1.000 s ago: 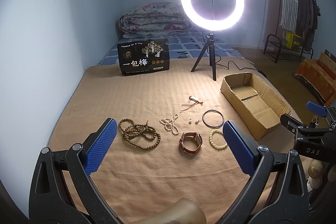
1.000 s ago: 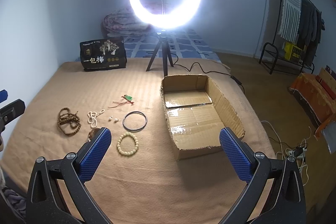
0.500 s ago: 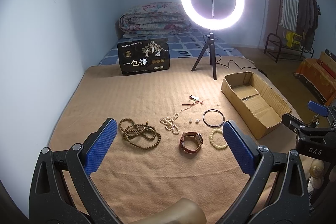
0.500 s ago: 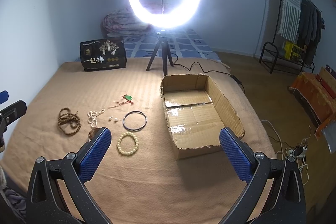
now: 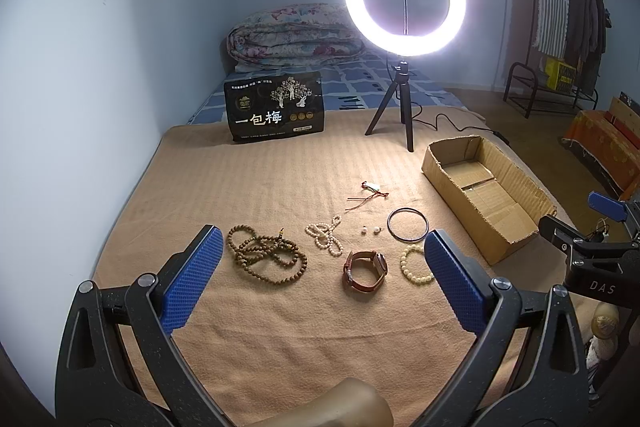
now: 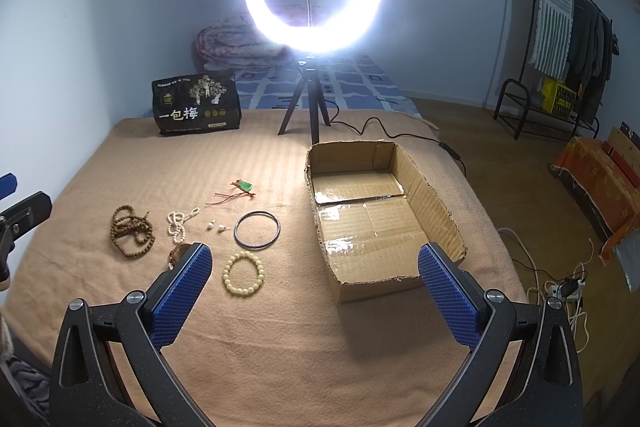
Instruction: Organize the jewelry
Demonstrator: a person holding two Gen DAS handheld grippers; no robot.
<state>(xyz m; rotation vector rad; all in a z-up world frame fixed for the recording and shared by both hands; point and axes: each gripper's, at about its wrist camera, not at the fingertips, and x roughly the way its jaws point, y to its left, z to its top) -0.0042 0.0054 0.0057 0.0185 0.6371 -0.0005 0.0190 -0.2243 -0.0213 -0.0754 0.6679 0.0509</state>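
Jewelry lies spread on a tan blanket (image 5: 280,327): a brown bead necklace (image 5: 266,257), a white pearl strand (image 5: 325,233), two pearl earrings (image 5: 370,229), a black bangle (image 5: 407,224), a brown leather watch (image 5: 365,271), a cream bead bracelet (image 5: 416,265) and a green pendant on red cord (image 6: 244,185). An open cardboard box (image 6: 380,211) sits to their right. My left gripper (image 5: 320,287) hovers open before the watch. My right gripper (image 6: 316,295) is open too, between the cream bracelet (image 6: 244,273) and the box, holding nothing.
A lit ring light on a tripod (image 5: 404,27) stands behind the jewelry, its cable trailing right. A black printed bag (image 5: 276,107) and a folded quilt (image 5: 296,35) are at the back. A clothes rack (image 6: 560,39) and floor cables (image 6: 560,287) lie to the right.
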